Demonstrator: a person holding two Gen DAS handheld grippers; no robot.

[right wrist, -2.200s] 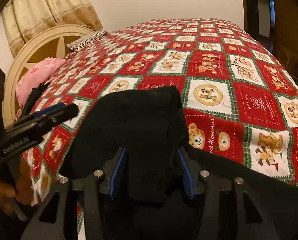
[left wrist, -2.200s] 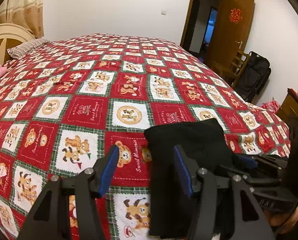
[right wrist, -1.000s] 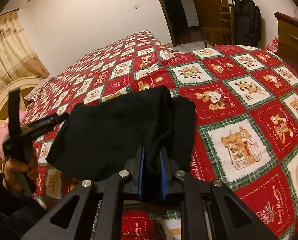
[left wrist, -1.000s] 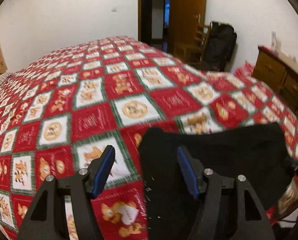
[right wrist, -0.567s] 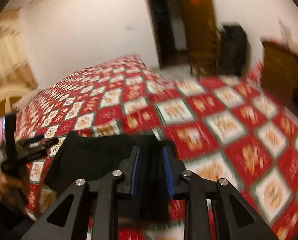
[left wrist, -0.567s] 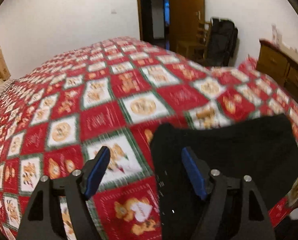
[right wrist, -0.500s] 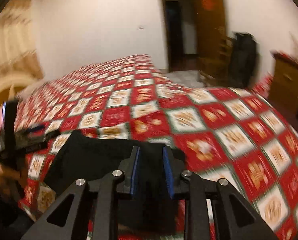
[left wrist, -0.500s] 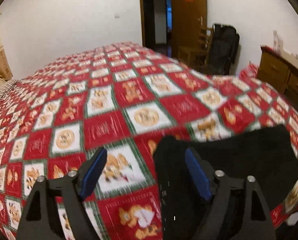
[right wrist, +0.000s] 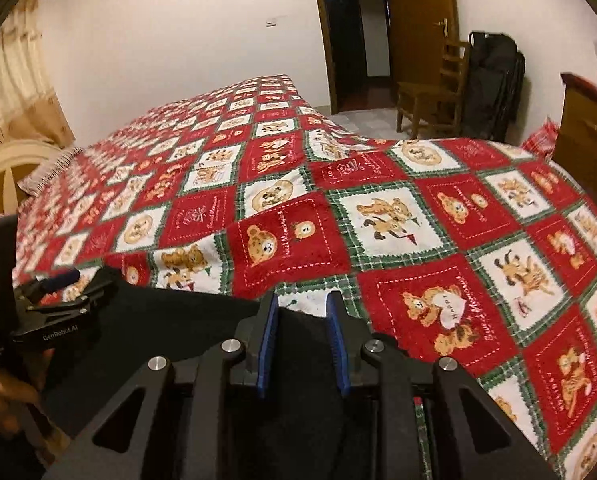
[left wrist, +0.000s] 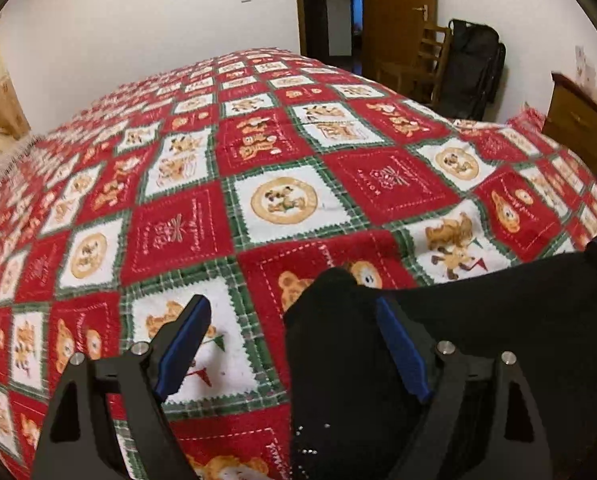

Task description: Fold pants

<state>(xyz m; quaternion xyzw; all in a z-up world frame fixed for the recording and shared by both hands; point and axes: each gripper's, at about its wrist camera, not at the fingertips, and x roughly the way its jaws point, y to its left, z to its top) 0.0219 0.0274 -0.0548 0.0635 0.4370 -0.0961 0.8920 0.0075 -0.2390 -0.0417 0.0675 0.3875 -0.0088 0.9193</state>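
Both grippers angle downward over the near edge of the bed (left wrist: 282,204). Left gripper (left wrist: 294,344): jaws spread wide, having just widened, a corner of the black pants (left wrist: 478,320) between them, unpinched. Right gripper (right wrist: 301,334): narrow gap, grip uncertain. Pants lie at six o'clock.

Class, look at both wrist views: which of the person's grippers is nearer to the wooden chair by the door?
Right. The right gripper holds the end of the black pants toward the wooden chair; the left gripper is at their far end, toward the headboard.
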